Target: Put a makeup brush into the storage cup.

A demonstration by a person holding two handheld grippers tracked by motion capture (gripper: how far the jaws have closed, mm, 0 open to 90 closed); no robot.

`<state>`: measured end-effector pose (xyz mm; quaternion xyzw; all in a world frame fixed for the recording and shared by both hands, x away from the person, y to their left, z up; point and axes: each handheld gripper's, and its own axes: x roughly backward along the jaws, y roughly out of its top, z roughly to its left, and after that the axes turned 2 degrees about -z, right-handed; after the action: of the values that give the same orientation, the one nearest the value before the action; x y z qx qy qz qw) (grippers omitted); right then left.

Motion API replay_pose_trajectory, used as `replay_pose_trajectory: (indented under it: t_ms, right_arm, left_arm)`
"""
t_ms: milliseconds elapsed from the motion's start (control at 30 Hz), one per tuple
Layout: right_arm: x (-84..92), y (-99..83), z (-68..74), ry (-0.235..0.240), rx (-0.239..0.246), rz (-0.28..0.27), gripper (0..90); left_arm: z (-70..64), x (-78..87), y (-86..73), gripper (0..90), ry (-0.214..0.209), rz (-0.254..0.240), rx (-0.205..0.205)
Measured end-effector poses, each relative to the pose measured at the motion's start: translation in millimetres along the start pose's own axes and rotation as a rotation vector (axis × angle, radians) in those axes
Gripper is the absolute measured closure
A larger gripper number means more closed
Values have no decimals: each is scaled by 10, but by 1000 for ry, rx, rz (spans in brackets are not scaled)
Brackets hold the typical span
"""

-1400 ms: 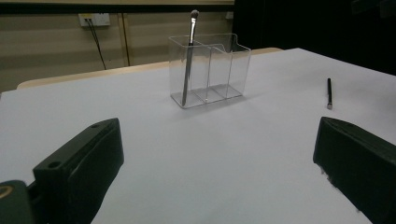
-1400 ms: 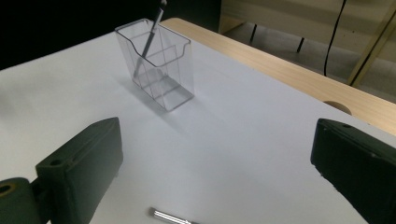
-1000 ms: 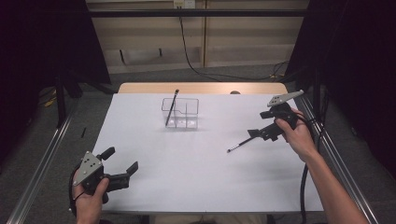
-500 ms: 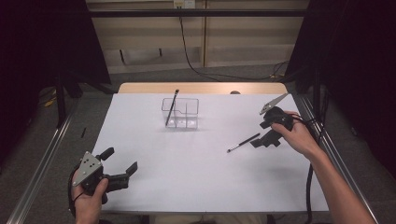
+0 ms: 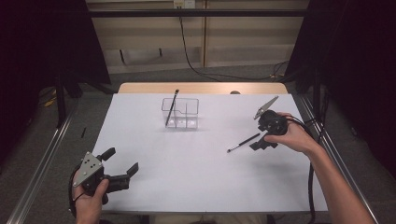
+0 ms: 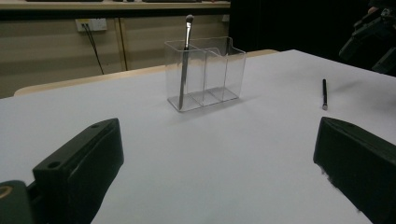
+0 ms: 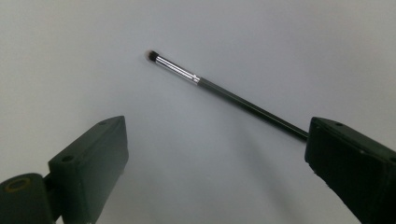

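The right gripper (image 5: 259, 144) is hovering over the makeup brush (image 5: 243, 142) lying on the white table (image 5: 196, 177), right of the clear organizer (image 5: 181, 113); its jaws, spread, have just been closing slightly, nothing pinched. The left gripper (image 5: 122, 163) is resting near left, jaws spread.

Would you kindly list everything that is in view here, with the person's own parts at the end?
Table: one, white top, centre of the high view.
Clear organiser: one, see-through, three compartments, far middle of the table.
Standing brush: one, dark handle, leaning in the organiser's left compartment.
Lying brush: one, black handle with silver ferrule, flat on the table beside the right gripper.
Wall cable: one, black, behind the table.
Left gripper: one, black, near left corner, jaws open, nothing between them.
Right gripper: one, black, jaws wide above the lying brush's handle end, just been closing slightly, not pressing on it.
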<state>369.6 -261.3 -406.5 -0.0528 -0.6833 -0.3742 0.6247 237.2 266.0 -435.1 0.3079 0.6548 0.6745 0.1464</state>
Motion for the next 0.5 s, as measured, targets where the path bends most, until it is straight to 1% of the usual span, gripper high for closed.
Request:
replay_pose_trajectory:
  t_ms: [100,133,200,233,333,400,433,500]
  right_arm:
    - [1,6,-21,-11,28,4,73]
    - [0,8,-26,-10,31,9,75]
    - [-12,11,-41,-16,56,29,76]
    - [-20,15,-44,-15,59,42,80]
    - [-55,26,-68,-6,60,74,124]
    - [-83,36,-83,-5,70,88,146]
    - [-99,42,-87,-8,76,104,149]
    - [-131,48,-103,-8,94,118,191]
  left_arm:
    - [7,2,-1,17,3,5,-4]
    - [9,2,-2,17,5,6,-4]
    - [13,1,-2,17,7,8,-4]
    - [13,1,-1,17,9,6,-3]
    - [12,1,-1,18,10,6,-3]
    - [13,2,-2,17,10,8,-4]
    - [12,2,-2,17,9,7,-3]
    - [9,3,-2,17,7,9,-11]
